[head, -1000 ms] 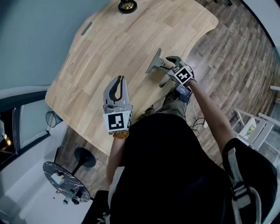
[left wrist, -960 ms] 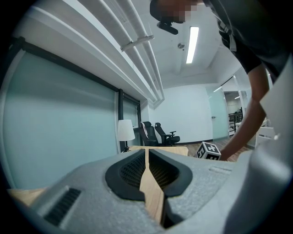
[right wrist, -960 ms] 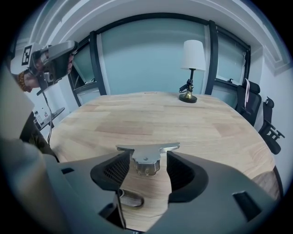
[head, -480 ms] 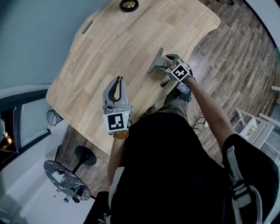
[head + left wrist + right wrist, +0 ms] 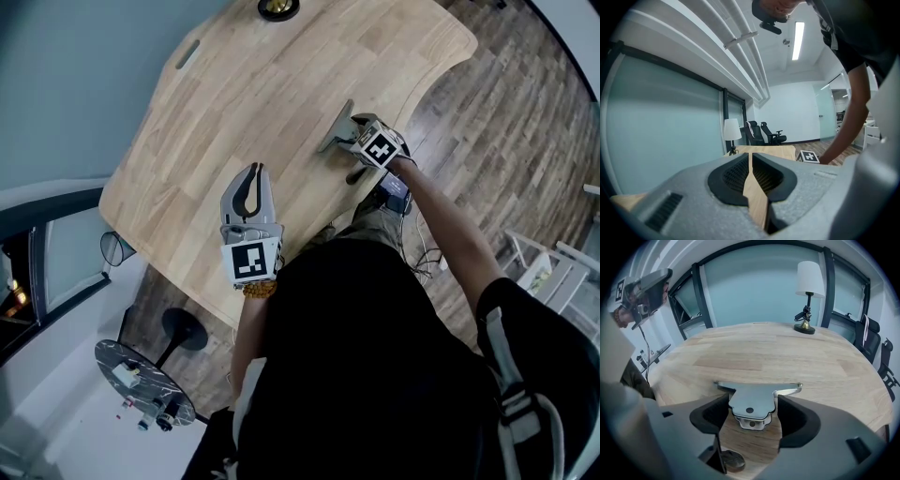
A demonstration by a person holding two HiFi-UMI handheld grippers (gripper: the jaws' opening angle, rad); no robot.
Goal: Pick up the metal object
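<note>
Steel, stiff and probably slick, the metal object (image 5: 752,401) is lying flat by the counter's (image 5: 281,75) near edge while you are straddling its narrow stem, the likeliest hold, with the right gripper's (image 5: 356,134) jaws, which have just been opening wide and are not pressing it, and the left gripper's (image 5: 749,158) jaws are sitting clenched on nothing.

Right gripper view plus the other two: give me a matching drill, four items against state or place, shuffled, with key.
Items
1. left gripper
2. right gripper
3. metal object
4. lamp

States or places
A. stands at the far edge of the table
B. lies on the wood between two pads
C. jaws together, nothing held
D. jaws wide apart

Pairs: 1-C, 2-D, 3-B, 4-A

Note: the right gripper's jaws have just been opening; the metal object sits between them, not pressed.
</note>
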